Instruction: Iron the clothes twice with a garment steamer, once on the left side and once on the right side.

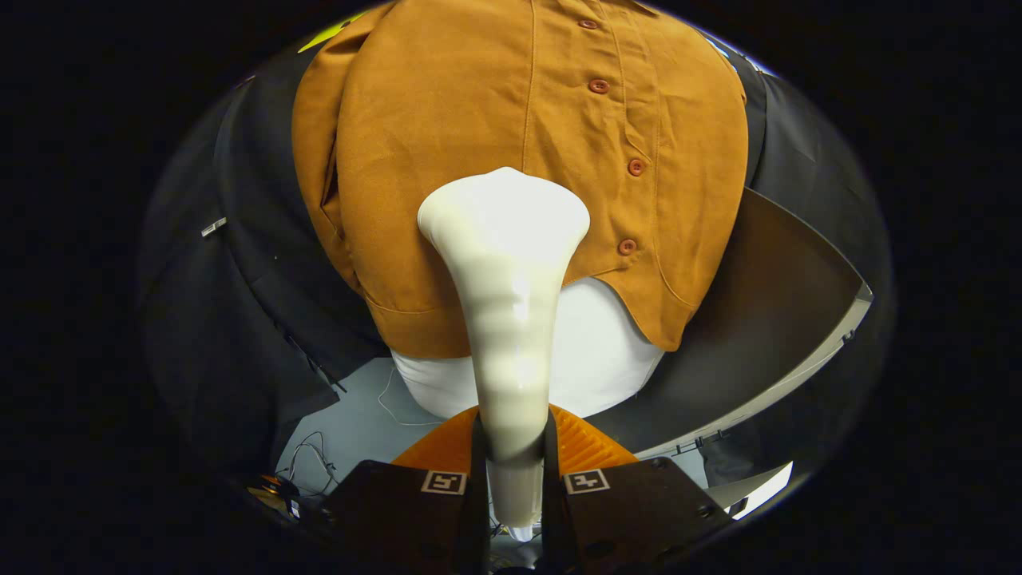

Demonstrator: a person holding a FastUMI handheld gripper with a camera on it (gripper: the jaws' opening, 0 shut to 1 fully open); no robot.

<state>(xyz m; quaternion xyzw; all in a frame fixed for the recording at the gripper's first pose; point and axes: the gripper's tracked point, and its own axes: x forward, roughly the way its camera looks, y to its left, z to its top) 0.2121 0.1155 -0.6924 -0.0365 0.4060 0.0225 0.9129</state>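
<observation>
A brown-orange button-up shirt hangs on a white form just beyond the fingers. Its row of buttons runs down to the right of the steamer head. My gripper is shut on the handle of a cream-white garment steamer. The steamer rises from between the fingers, and its wide head sits against the lower front of the shirt, left of the button line. The hem hangs just below the head, with the white form showing under it.
Black cloth hangs to the left and right of the shirt. A dark curved panel with a pale edge stands at the right. Thin cables lie on the grey floor at lower left.
</observation>
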